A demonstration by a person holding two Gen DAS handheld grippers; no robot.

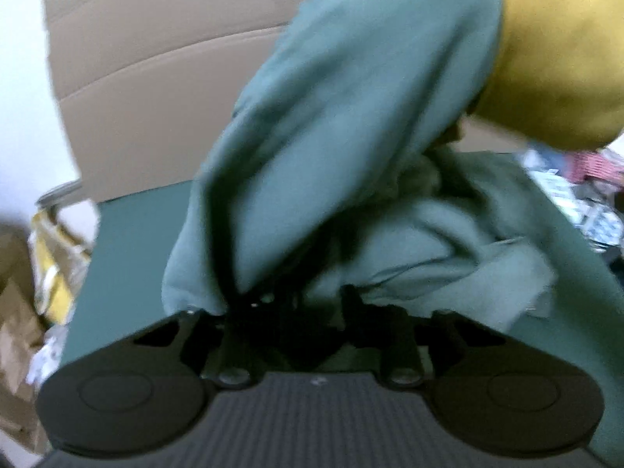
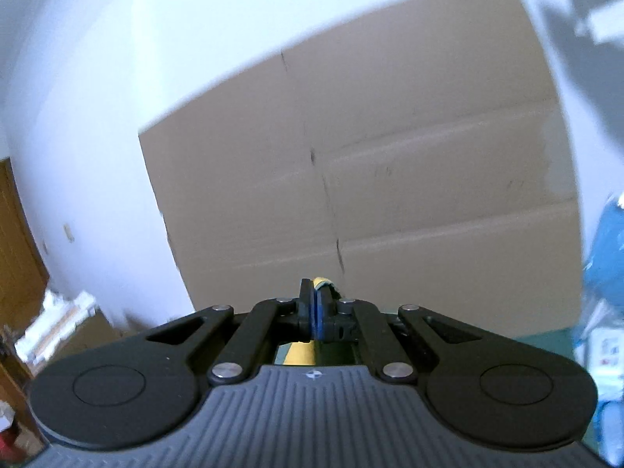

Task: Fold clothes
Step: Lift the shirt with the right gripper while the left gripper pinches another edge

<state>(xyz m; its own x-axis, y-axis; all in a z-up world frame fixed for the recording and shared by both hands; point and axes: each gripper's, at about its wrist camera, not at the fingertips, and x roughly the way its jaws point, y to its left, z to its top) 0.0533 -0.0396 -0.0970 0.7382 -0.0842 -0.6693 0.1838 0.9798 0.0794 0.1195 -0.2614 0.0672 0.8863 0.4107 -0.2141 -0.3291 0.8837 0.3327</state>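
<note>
a large tan cardboard sheet (image 1: 163,78) stands upright against the white wall (image 2: 97,78) and serves as the landmark here. in front of its lower edge lies a flat dark green table surface (image 1: 128,241), and on that surface, below and to the right of the cardboard, sits the rumpled teal-green cloth garment (image 1: 351,148). part of the garment rises in a wide, taut fold across the cardboard's right half and blocks most of the left wrist view. beside that fold, at the cardboard's upper right, hangs a mustard-yellow piece of fabric (image 1: 557,58), blurred, touching the teal cloth's edge. left of the cardboard's base lie crumpled brown and yellow paper wrappings (image 1: 46,273); right of the base sits a jumble of printed packets (image 1: 577,199), too blurred to name.

the left gripper (image 1: 280,300) points down toward the table, and the garment is bunched over its tips, hiding the fingers; a fold of teal cloth runs into the dark gap there, but whether the pads pinch it i cannot tell.

the right gripper (image 2: 315,304) is raised and points nearly level at the cardboard's middle seam. its 2 black fingers (image 2: 304,304) are pressed together on a thin strip of yellow fabric (image 2: 323,282), whose edge pokes out above the blue pads. to the cardboard's right in this view stands a blurred blue object (image 2: 604,249).
</note>
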